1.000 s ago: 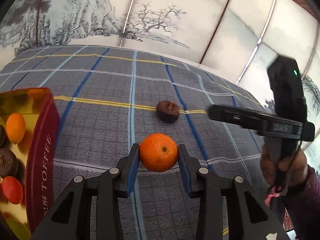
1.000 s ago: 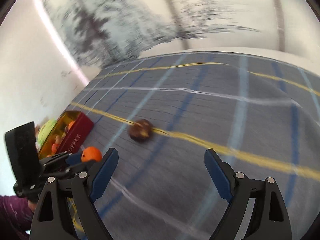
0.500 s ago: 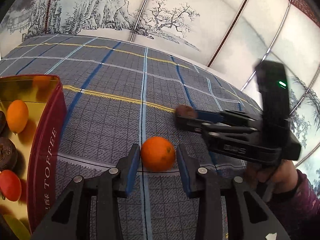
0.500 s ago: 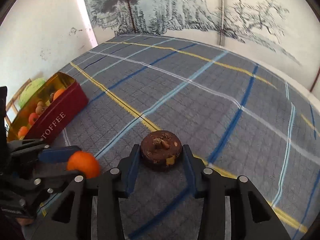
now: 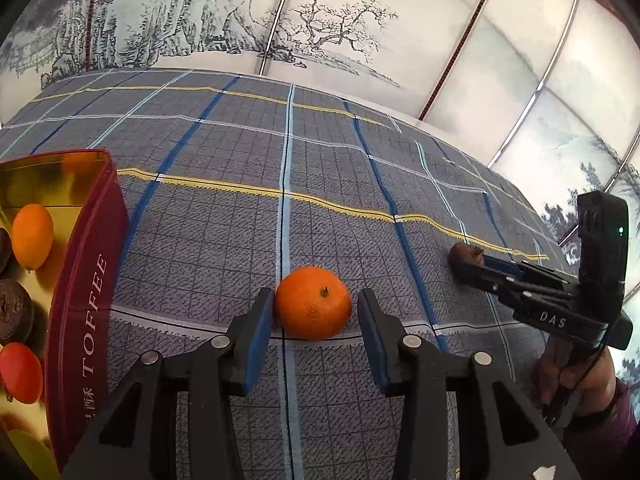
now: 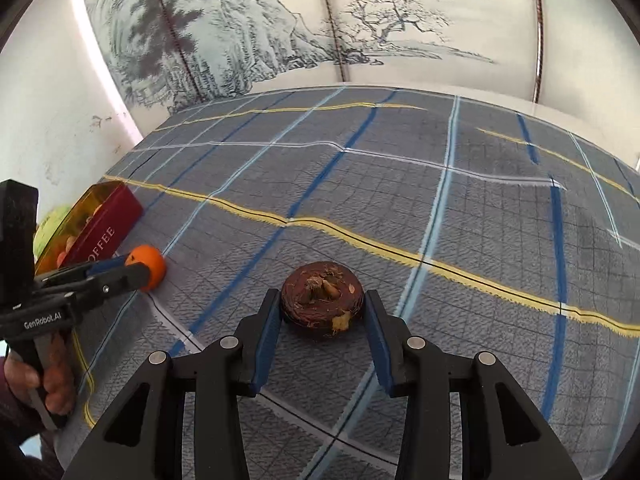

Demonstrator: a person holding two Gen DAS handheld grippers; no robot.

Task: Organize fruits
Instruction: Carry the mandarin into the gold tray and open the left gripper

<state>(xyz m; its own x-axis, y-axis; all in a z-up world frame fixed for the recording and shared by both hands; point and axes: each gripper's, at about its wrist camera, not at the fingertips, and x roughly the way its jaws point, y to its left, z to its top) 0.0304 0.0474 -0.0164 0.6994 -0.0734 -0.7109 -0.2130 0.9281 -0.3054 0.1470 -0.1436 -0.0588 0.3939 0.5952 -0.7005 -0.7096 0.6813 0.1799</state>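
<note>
An orange mandarin [image 5: 313, 303] rests on the plaid cloth between the fingers of my left gripper [image 5: 316, 312]; the left pad touches it and a small gap shows at the right pad. It also shows in the right wrist view [image 6: 149, 265]. A dark brown water chestnut [image 6: 322, 299] sits on the cloth between the pads of my right gripper [image 6: 321, 314], which is closed on it. It also shows in the left wrist view [image 5: 466, 255]. A red and gold "TOFFEE" tin [image 5: 86, 280] at the left holds several fruits.
The table is covered by a grey plaid cloth [image 6: 440, 208] with blue, white and yellow lines. A painted screen [image 5: 320, 28] stands behind the far edge. A green round fruit [image 6: 50, 222] lies beyond the tin. The person's hands hold both gripper handles.
My right gripper swung in and closed around the water chestnut. My left gripper stayed around the mandarin, its jaws slightly wider now than half a second ago.
</note>
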